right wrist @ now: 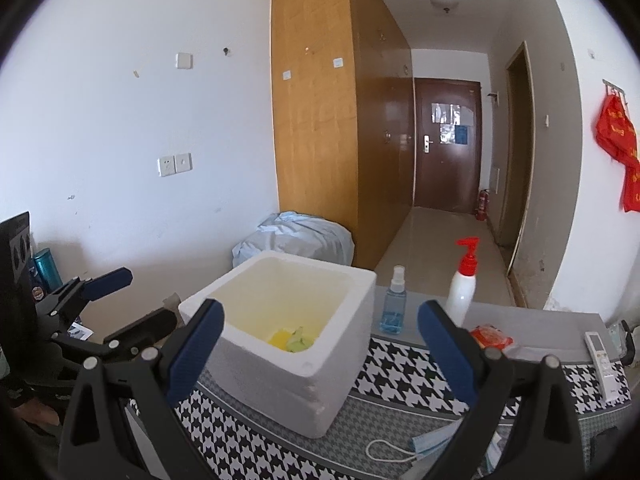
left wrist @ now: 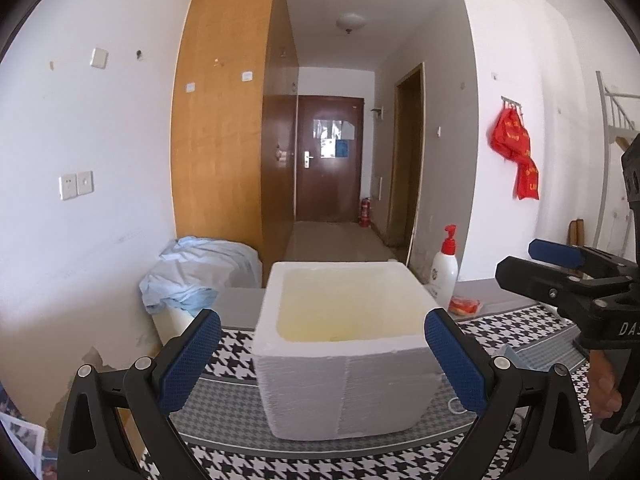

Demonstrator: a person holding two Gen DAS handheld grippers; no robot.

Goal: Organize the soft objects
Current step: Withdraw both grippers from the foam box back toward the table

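Observation:
A white foam box (left wrist: 344,344) stands on the houndstooth cloth straight ahead of my left gripper (left wrist: 322,354), which is open and holds nothing. In the right wrist view the foam box (right wrist: 288,340) shows yellow and green soft pieces (right wrist: 290,339) on its floor. My right gripper (right wrist: 318,342) hangs open and bare above the box's near right side. A blue face mask (right wrist: 434,442) with white ear loops lies on the cloth below the right finger. The other gripper shows at each view's edge: the right gripper (left wrist: 532,264) and the left gripper (right wrist: 120,300).
A white pump bottle with red top (right wrist: 462,288), a blue spray bottle (right wrist: 394,304) and a red packet (right wrist: 490,336) stand behind the box. A remote (right wrist: 602,360) lies at the right. A light-blue cloth heap (left wrist: 200,272) sits by the wardrobe (left wrist: 224,128).

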